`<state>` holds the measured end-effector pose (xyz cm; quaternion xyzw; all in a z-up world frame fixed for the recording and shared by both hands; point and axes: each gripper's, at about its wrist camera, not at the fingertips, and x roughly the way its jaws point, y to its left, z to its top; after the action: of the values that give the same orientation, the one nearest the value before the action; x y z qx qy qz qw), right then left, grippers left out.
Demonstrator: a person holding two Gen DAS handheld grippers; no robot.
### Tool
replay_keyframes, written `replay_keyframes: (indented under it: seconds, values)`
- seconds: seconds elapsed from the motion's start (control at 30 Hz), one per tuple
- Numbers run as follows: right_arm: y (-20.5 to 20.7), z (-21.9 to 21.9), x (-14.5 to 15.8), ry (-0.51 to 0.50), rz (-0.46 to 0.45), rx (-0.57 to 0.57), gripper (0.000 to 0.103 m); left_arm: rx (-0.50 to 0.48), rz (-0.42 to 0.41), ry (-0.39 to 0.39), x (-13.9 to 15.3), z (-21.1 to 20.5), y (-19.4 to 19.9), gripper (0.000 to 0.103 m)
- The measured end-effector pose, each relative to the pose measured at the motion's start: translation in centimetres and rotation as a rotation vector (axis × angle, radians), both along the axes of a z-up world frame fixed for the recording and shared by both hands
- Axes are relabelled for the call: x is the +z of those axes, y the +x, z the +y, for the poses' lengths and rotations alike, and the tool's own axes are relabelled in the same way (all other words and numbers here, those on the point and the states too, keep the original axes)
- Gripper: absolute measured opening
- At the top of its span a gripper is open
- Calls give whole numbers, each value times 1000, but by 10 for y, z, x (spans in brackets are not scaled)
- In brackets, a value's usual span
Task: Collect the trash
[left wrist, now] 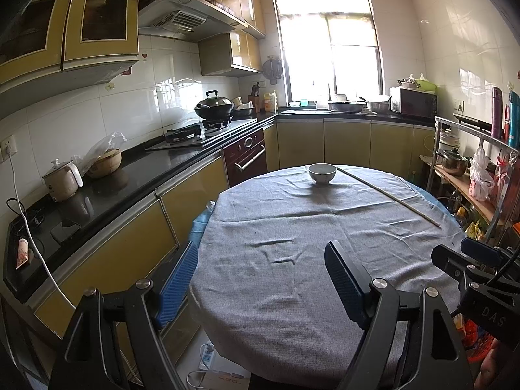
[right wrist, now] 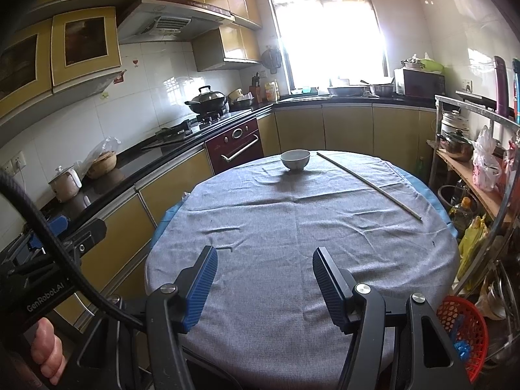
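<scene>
A round table under a grey cloth [left wrist: 292, 243] [right wrist: 292, 227] fills the middle of both views. On its far side stands a white bowl [left wrist: 322, 173] [right wrist: 295, 159]. A long thin stick [left wrist: 388, 196] [right wrist: 369, 184] lies slanted on the cloth to the bowl's right. My left gripper [left wrist: 261, 261] hovers open over the table's near left edge, nothing between its blue pads. My right gripper [right wrist: 265, 265] hangs open over the near edge, also empty. The right gripper's body [left wrist: 471, 269] shows at the right of the left wrist view.
A black counter [left wrist: 107, 191] with a small pot, stove and wok runs along the left. A shelf rack [right wrist: 471, 162] with pots, bags and bottles stands right of the table. A red basket [right wrist: 464, 325] sits low at the right. A power strip [left wrist: 208, 357] lies on the floor.
</scene>
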<state>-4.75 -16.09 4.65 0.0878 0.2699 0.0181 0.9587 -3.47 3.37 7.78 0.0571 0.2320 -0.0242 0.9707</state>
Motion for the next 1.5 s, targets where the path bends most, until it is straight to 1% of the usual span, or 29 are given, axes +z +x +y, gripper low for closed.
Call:
replay_keyframes:
  seconds: [1.03,1.5]
  values:
    - [1,0,-1,0,5,0,65,-3,8,0,-6,1,0,81]
    - [3,-3,-7,-2,13,0,65,-4,10,-1,-6,0,1,81]
